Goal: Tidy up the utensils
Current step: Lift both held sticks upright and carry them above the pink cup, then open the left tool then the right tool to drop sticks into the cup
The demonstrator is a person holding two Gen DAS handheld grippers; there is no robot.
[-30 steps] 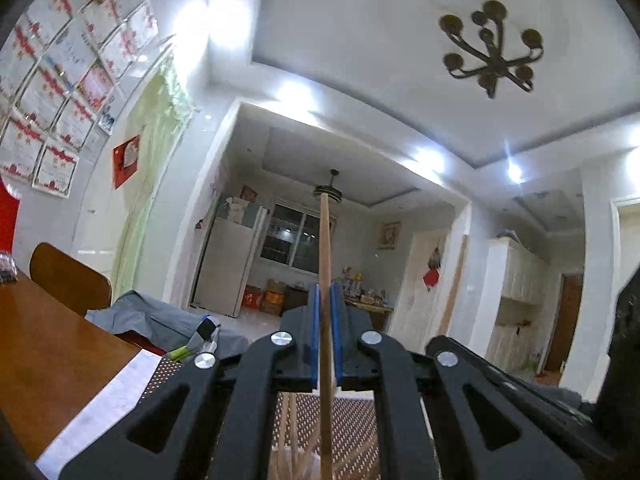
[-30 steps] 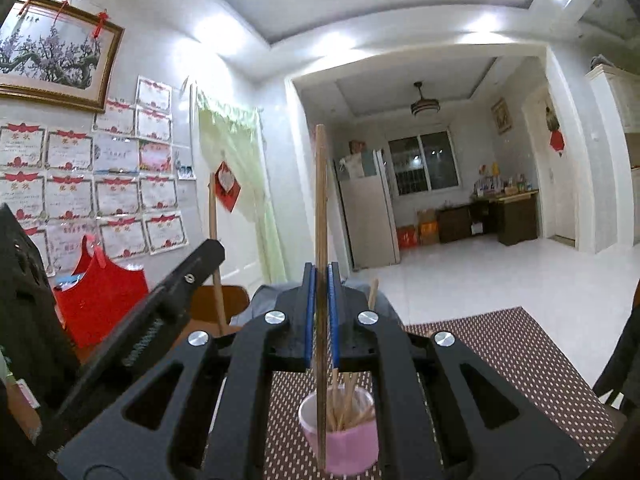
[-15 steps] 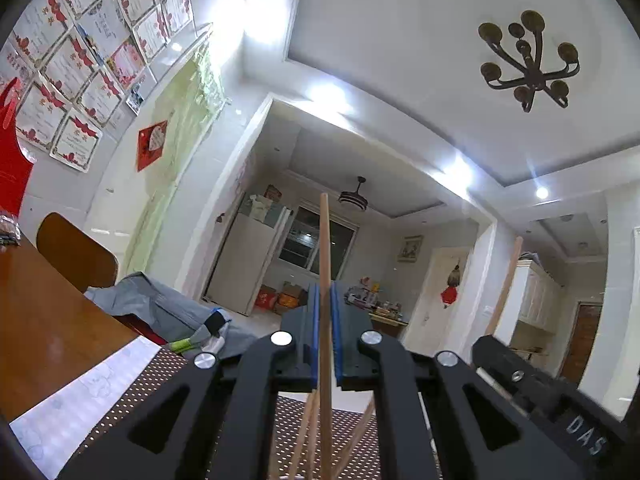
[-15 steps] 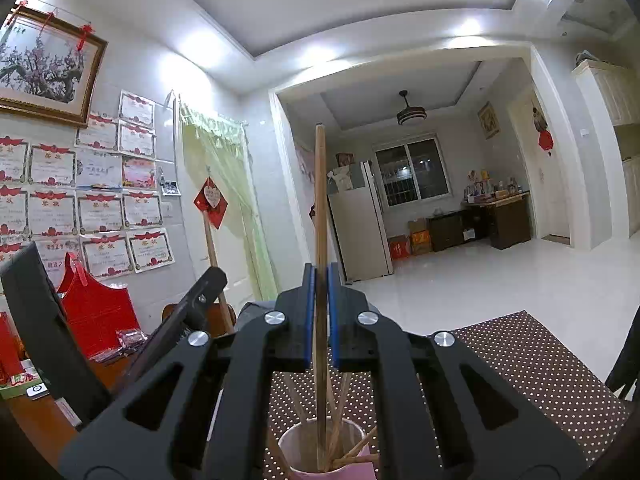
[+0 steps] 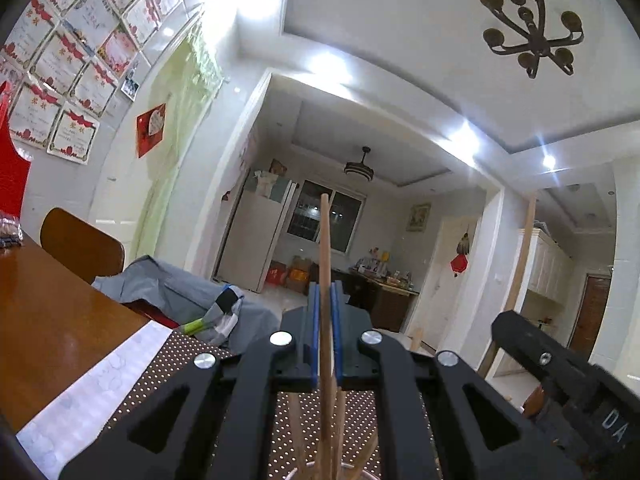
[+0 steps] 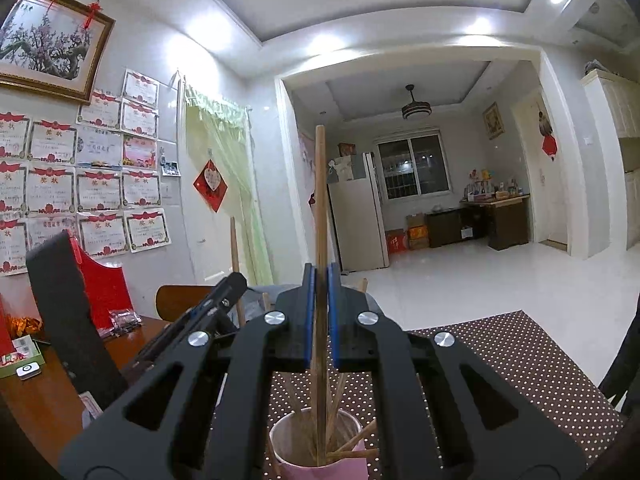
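Each gripper, left [image 5: 325, 344] and right [image 6: 318, 316], clamps one upright chopstick [image 6: 319, 208] (probably tip-down) over the pink cup [image 6: 320, 456], ready for dropping in.

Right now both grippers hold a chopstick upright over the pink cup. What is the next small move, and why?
Probably open the right gripper. Its chopstick stands upright with its lower end already down inside the pink cup, among the chopsticks leaning there, so it should simply settle in. The left gripper can likely follow, but the lower end of its chopstick is barely in view.
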